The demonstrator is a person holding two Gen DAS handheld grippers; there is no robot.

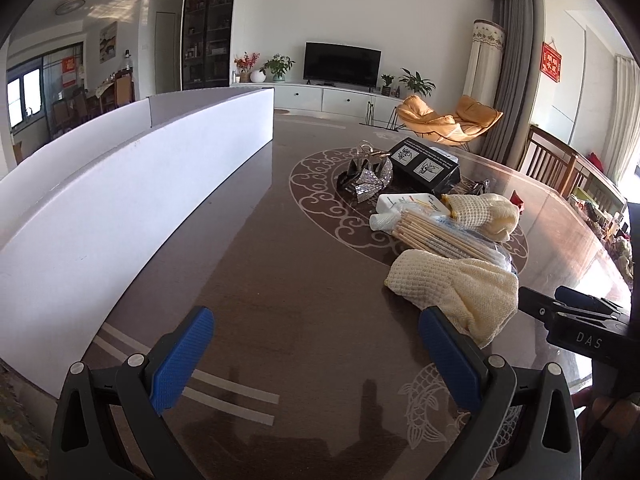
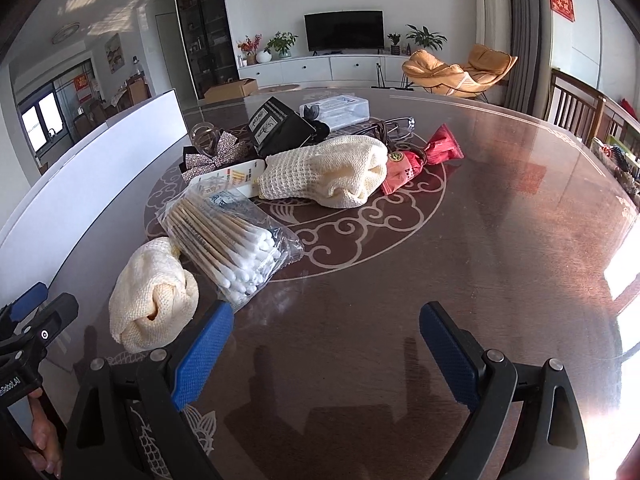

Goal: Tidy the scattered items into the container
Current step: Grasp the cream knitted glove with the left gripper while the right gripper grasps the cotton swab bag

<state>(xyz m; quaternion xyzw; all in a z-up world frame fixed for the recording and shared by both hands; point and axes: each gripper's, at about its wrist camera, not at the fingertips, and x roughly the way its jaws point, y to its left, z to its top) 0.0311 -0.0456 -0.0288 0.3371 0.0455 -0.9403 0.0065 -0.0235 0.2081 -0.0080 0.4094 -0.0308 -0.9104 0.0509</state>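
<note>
A long white box [image 1: 132,184] [image 2: 100,160] lies along the table's left side. Scattered items sit mid-table: a near cream knitted cloth [image 1: 460,288] [image 2: 154,300], a bag of cotton swabs [image 2: 232,240] [image 1: 436,236], a second cream cloth [image 2: 332,172] [image 1: 484,212], a sequined bow [image 2: 216,156] [image 1: 370,184], a black packet [image 1: 426,164] [image 2: 280,128], a red wrapped packet [image 2: 420,156] and a clear plastic case [image 2: 340,110]. My left gripper [image 1: 316,356] is open above bare table, its right finger beside the near cloth. My right gripper [image 2: 326,348] is open, right of that cloth.
The dark round table [image 2: 500,220] has patterned inlay and a glossy top. Wooden chairs [image 1: 560,164] stand at its right rim. A person's hand [image 2: 40,436] holds the left gripper's handle. Sun glare falls on the table's right edge [image 2: 624,272].
</note>
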